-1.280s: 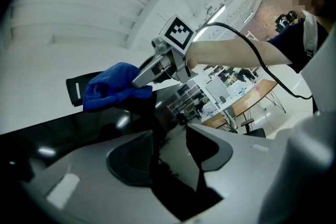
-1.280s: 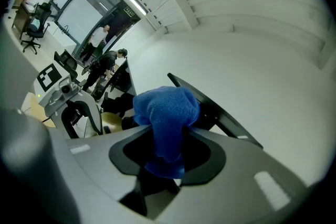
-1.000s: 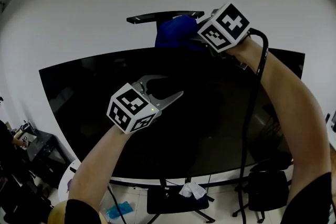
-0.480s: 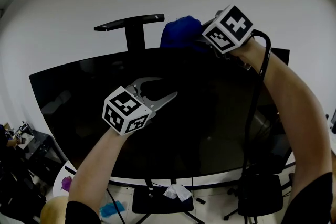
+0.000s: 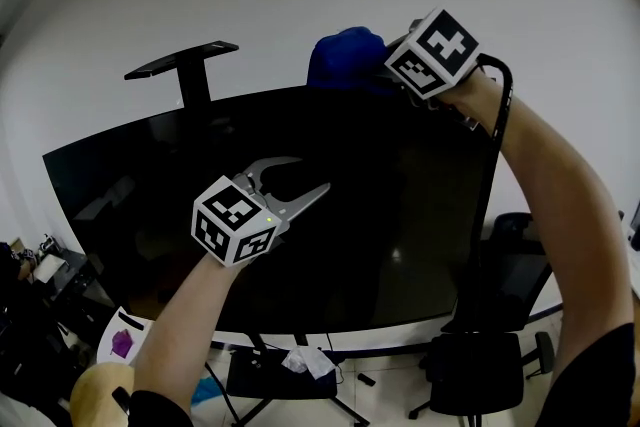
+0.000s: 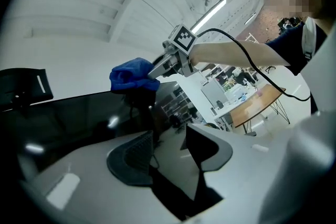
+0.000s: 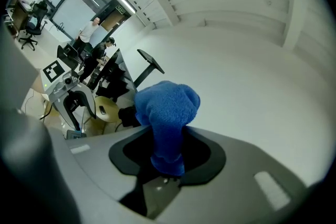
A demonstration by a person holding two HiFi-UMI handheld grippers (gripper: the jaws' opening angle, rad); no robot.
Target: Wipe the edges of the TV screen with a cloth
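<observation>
The black TV screen (image 5: pixel 400 215) fills the middle of the head view. A bunched blue cloth (image 5: pixel 345 60) rests on its top edge, right of centre, with my right gripper (image 5: pixel 380 75) shut on it. In the right gripper view the cloth (image 7: pixel 168 113) sticks out from between the jaws of that gripper (image 7: pixel 168 157). My left gripper (image 5: pixel 312 173) hangs in front of the screen's middle, open, with nothing between its fingers and not touching the glass. From the left gripper view (image 6: pixel 168 149) I see the cloth (image 6: pixel 134 75) on the TV's top edge (image 6: pixel 79 97).
A black bracket on a post (image 5: pixel 185 65) stands behind the TV at upper left. Below the screen are the stand's base with a white rag (image 5: pixel 300 362) and an office chair (image 5: pixel 490 355). People (image 7: pixel 92 34) and desks (image 6: pixel 257 105) are far off.
Both grippers have moved right along the TV. The cloth has slid along the top edge towards the right corner; the bracket behind now lies far to its left. Jaws unchanged.
</observation>
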